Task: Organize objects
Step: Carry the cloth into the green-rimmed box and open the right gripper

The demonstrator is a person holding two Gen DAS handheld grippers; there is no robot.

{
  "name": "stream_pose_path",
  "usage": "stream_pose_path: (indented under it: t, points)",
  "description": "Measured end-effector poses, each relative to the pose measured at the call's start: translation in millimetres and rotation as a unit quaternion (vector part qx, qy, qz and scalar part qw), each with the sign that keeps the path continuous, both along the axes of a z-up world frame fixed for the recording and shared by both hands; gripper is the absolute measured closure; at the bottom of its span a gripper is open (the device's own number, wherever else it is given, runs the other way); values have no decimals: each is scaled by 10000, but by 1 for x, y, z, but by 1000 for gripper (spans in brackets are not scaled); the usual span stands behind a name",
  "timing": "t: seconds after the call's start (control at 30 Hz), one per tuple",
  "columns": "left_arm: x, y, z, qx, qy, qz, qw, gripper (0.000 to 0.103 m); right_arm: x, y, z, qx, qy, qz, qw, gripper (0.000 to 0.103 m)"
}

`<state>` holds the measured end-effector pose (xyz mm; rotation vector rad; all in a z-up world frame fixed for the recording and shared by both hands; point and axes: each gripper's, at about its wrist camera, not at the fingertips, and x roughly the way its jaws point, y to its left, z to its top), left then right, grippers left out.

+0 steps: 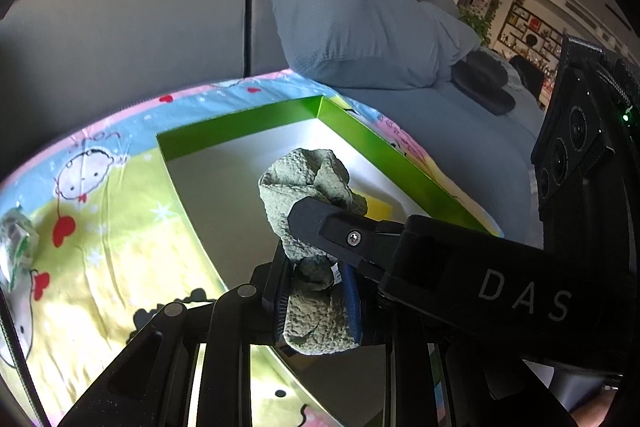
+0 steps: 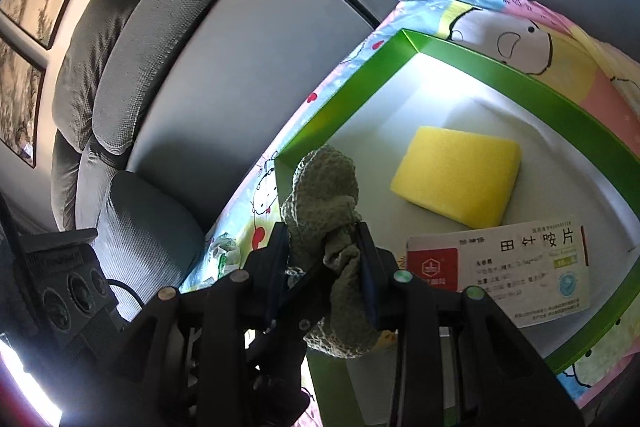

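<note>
Two tongs, left (image 1: 316, 301) and right (image 2: 324, 259), both grasping one crumpled green textured cloth (image 1: 310, 187); lower it together into the shallow green-walled box (image 2: 520, 83) before releasing.

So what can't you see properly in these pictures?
- Sponge, left view: mostly behind the cloth and right gripper.
- Medicine box, right view: small print too blurred; near corner behind the gripper frame.
- Wrapper, left view: cut off by the edge.
</note>
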<state>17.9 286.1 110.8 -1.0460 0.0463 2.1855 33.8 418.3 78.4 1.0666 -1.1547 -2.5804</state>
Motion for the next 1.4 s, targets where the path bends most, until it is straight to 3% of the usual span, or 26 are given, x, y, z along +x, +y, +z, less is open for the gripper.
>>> stream_pose_path:
  t: [0.6,1.13,1.33,1.4]
  points:
    - [-11,2,-18,45,-501,-24,9987,79,-6,9,-15,14,-409,-159,9990,70]
    - [-10,-1,-16,26,-529,58,9986,79,-6,16,-18,-19,-467,-302,9984,69]
    - [-11,-23,-7,182,-578,276,9978,75,-4,15,-14,2,-380,-415,9984,55]
    - [-10,-31,-2,245,-550,327,9976,68,-1,14,-11,103,-345,-511,9980,52]
